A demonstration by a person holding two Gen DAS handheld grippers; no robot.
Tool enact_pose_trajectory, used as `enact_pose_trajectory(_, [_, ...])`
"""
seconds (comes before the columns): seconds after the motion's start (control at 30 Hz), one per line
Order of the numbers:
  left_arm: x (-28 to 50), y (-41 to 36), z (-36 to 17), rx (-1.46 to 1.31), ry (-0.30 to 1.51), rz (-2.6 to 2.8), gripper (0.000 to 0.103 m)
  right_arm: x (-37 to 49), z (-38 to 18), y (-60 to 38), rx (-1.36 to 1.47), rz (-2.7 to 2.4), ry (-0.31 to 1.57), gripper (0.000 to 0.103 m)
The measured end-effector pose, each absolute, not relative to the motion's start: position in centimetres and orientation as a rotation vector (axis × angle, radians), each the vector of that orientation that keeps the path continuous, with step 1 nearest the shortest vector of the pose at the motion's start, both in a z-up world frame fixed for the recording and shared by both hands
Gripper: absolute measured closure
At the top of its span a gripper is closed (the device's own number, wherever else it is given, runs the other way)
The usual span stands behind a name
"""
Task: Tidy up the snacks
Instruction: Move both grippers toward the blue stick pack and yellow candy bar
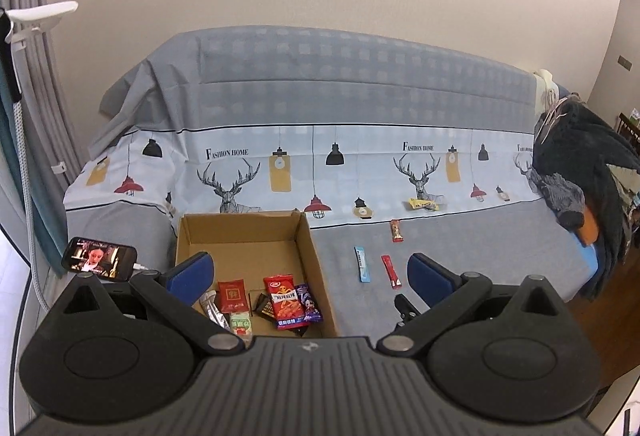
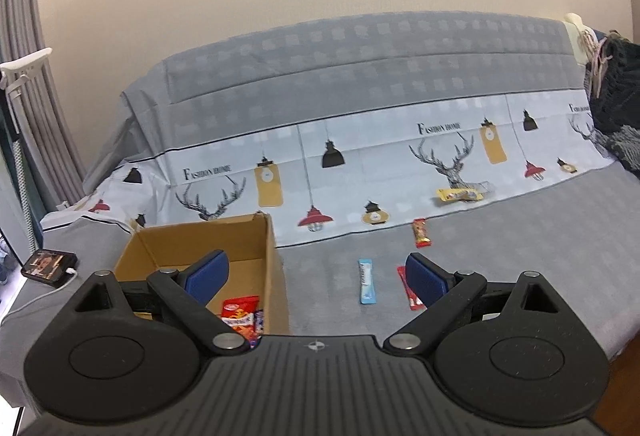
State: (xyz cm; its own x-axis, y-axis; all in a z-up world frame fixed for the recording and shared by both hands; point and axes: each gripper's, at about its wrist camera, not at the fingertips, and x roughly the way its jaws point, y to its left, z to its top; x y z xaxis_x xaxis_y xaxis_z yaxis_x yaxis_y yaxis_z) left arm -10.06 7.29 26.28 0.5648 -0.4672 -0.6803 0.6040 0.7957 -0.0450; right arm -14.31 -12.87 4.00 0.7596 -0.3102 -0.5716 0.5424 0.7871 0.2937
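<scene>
Left gripper (image 1: 310, 274): fingers spread wide, holding nothing, above the box (image 1: 308, 236); the bagged snacks (image 1: 286, 302) lie between its fingers, inside the box. Right gripper (image 2: 318, 276): fingers likewise apart and empty. The blue stick (image 2: 367, 281) lies between its fingers on the sofa (image 2: 520, 236); the red stick (image 2: 410, 294) is partly hidden behind its right finger (image 2: 426, 280). Beyond the fingertips lie a small bar (image 2: 421, 233) and a yellow packet (image 2: 460, 194).

one cardboard box (image 1: 308, 236), four loose snack sticks (image 1: 363, 264)
</scene>
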Motion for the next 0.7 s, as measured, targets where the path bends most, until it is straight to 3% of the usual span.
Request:
enact_pose_trajectory(0.17, [-9.7,4.3,24.6,0.235,0.737,-0.622,0.000,-15.6,2.4,-15.0,0.491,-0.527,0.539,0.007])
enact_pose_trajectory(0.33, [-6.3,-1.7,19.6,0.289,0.877,-0.623,0.000,-17.2,0.7,-19.5,0.524,-0.606,0.543,0.005])
enact_pose_trajectory(0.47, [-1.8,-8.6,12.8,0.360,0.997,-0.627,0.000,-17.9,-0.8,-26.0,0.582,-0.679,0.529,0.002])
enact_pose_trajectory(0.7, [7.7,-20.5,-4.0,0.385,1.280,-0.544,0.000,-13.5,-7.0,-39.2,0.798,-0.719,0.544,0.001])
